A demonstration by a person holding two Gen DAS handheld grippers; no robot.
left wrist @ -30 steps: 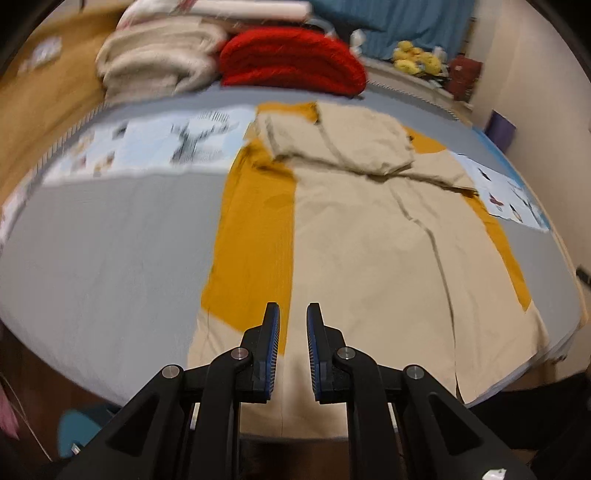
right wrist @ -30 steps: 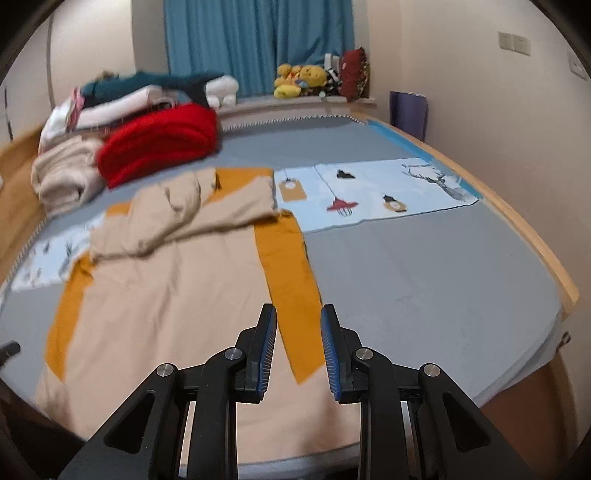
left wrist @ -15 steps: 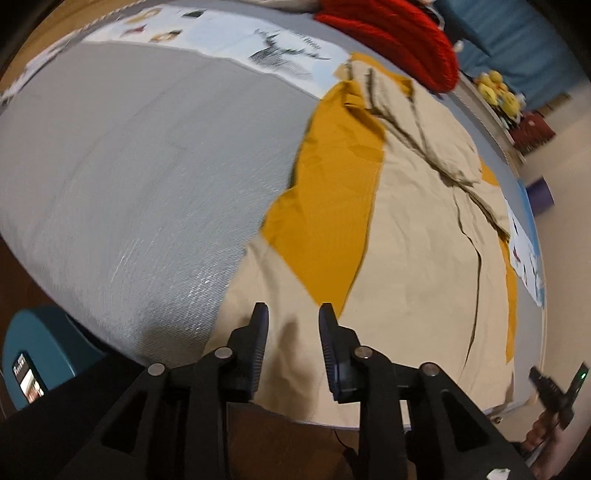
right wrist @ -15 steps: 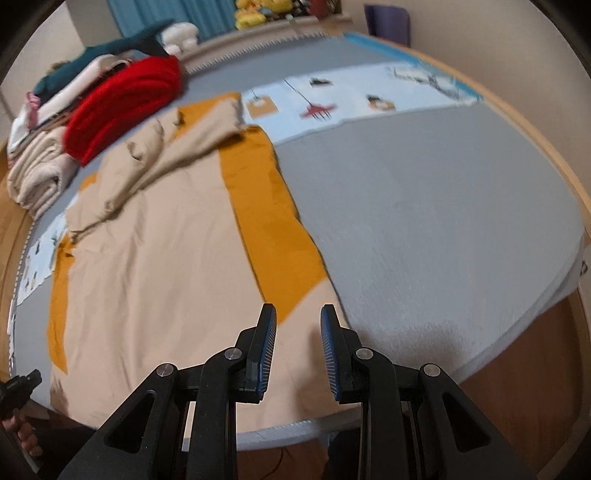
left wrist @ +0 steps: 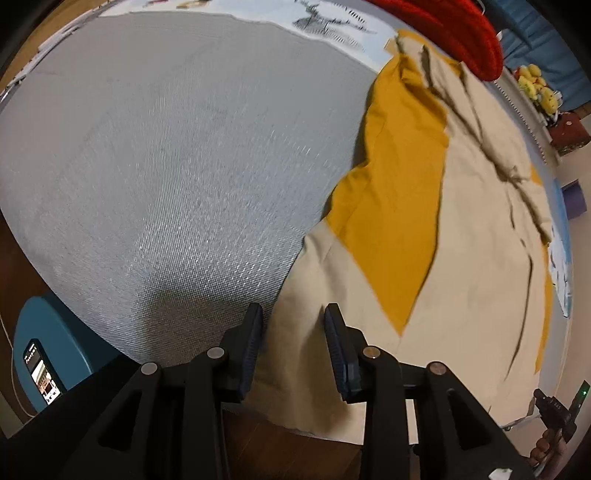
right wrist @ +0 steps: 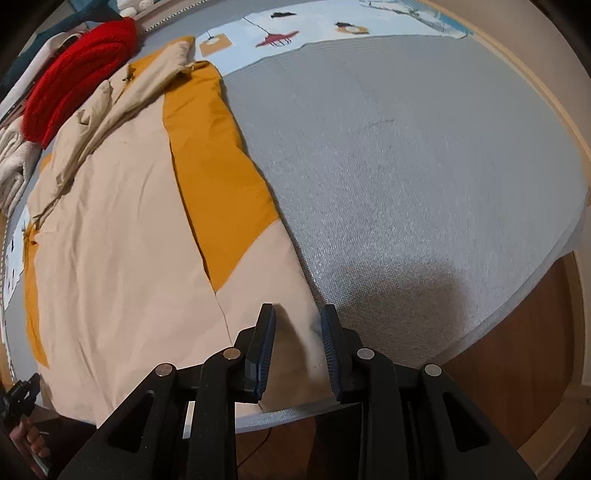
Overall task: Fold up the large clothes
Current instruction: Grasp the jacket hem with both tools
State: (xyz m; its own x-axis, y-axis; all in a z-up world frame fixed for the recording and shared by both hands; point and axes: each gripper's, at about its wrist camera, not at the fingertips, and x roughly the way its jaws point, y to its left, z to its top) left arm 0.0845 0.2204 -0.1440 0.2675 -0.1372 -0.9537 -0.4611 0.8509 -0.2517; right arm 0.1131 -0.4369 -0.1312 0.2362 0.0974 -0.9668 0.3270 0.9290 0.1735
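Big beige coat w/ mustard panels is spread flat on the grey bed, hem at the near edge, collar end bunched up toward the far side next to a red blanket. Both claws point steeply down at the hem, one at each near corner.

Left claw: jaws part open, and they've just been opening wider. The left hem corner sits in the gap between the pads, but the pads aren't pressing on it afaict, so nothing held.

Right claw: jaws part open too, about the same gap. Right hem corner lies between/under the fingers, right beside where the coat edge meets the grey cover. Pads don't look clamped on the cloth, so no grip there either.

Mustard strip runs down the coat's right side in the right view; another one shows on the left side in the left view. Center seam runs lengthwise down the beige.

Other stuff: light blue printed sheet across the far part of the bed, yellow plush toys way back by the wall, a phone on a teal thing by the bed's left side. In the right view's low left corner you can see the other hand gripping its handle.
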